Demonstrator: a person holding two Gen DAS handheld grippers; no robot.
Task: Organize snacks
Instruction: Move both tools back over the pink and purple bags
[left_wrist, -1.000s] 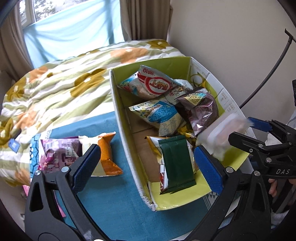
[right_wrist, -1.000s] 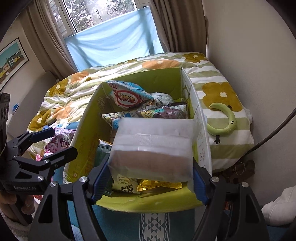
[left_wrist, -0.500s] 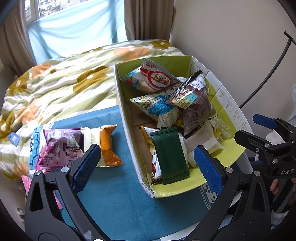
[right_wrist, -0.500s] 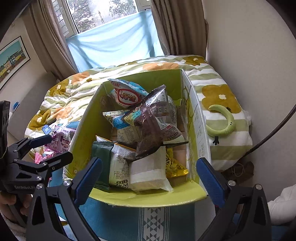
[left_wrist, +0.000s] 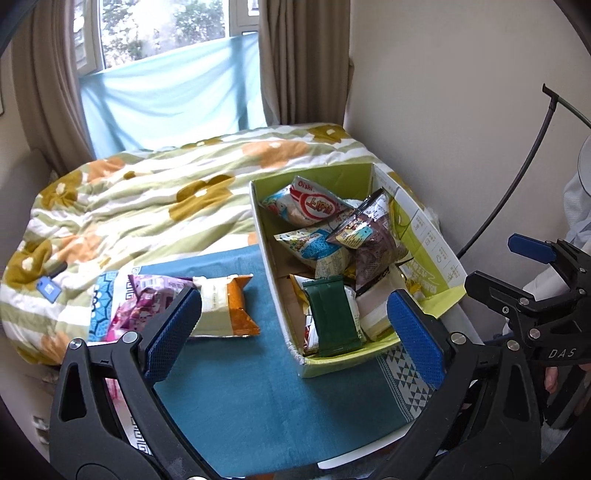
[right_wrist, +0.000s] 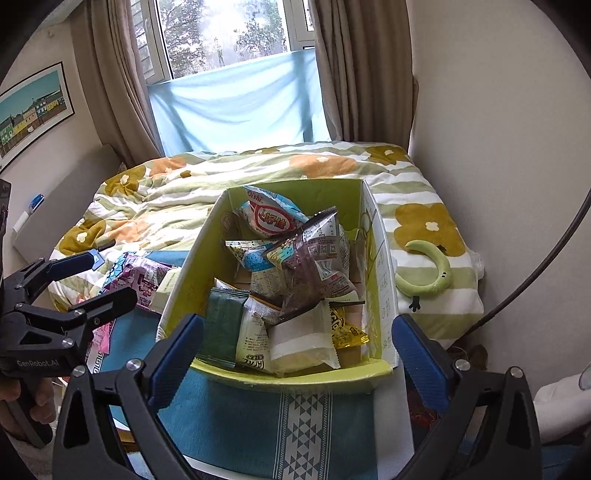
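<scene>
While both jaws gape empty, the left hand-held gripper (left_wrist: 291, 328) sits nearer the loose snacks.
Orange-and-cream foil packet (left_wrist: 225, 310) lies crosswise just beyond its left finger; right hand-held gripper (right_wrist: 295, 354) faces the green cardboard box (right_wrist: 192, 280).

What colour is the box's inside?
Lime green inside the cardboard box, clearest in the right wrist view.
</scene>
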